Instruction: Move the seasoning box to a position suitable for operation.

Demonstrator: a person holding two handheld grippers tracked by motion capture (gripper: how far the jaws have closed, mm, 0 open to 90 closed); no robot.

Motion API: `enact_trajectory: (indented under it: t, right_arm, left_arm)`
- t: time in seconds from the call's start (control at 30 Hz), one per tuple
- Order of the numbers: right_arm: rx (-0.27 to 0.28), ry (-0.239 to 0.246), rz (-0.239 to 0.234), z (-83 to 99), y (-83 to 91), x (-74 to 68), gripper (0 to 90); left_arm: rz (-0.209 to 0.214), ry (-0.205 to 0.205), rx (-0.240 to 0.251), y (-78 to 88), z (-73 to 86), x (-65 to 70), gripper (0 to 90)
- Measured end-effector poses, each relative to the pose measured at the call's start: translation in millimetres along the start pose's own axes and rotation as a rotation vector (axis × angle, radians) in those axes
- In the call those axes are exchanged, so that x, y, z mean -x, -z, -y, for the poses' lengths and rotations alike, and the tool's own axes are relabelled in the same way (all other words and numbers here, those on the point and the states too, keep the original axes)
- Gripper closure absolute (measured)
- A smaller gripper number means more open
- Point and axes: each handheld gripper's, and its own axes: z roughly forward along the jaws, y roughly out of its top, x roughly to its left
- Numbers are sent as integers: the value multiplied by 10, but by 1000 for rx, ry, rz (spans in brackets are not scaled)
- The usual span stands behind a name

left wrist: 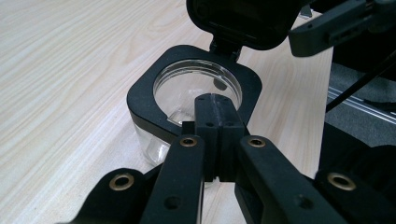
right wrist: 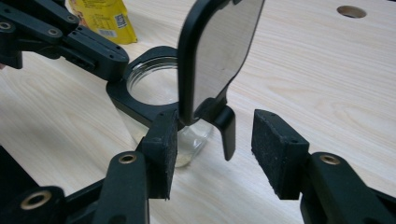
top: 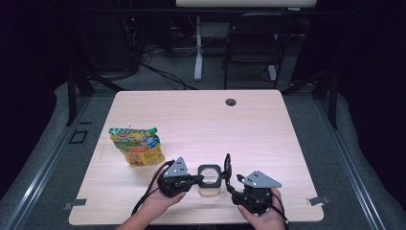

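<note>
Clear glass jar (top: 209, 184) with a black square collar stands on the pale wooden worktop (top: 249, 129) between both tongs, seen from above. Left tongs (left wrist: 215, 103), pressed together, pinch its collar. Right tongs (right wrist: 212, 144) stand spread around the raised black hinged lid (right wrist: 210, 60).

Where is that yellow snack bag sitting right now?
In the high view the yellow snack bag lies on the table's left side, just beyond the left gripper and the jar.
</note>
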Motion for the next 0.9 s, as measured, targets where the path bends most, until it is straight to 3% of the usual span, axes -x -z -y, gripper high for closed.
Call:
enact_trajectory:
  t: [0.13,0.23,0.3,0.4,0.6,0.8,0.9]
  right_arm:
    - [8,-4,-4,-14,-35,-50,474]
    - [16,-11,8,-29,-93,-87,484]
    - [15,-9,14,-32,-101,-89,503]
    - [25,-25,21,-52,-109,-72,602]
    - [19,-36,8,-77,-113,-10,680]
    - [12,-55,12,-91,-129,99,690]
    - [13,-74,15,-93,-137,179,688]
  left_arm:
    - [-4,3,1,0,0,5,900]
    - [-19,25,3,14,2,-12,837]
    - [-18,33,8,23,8,-21,837]
    - [-37,44,11,83,42,-53,825]
    - [-61,51,6,155,99,-83,804]
    - [-111,46,-16,261,195,-121,784]
    - [-116,59,-15,294,223,-141,778]
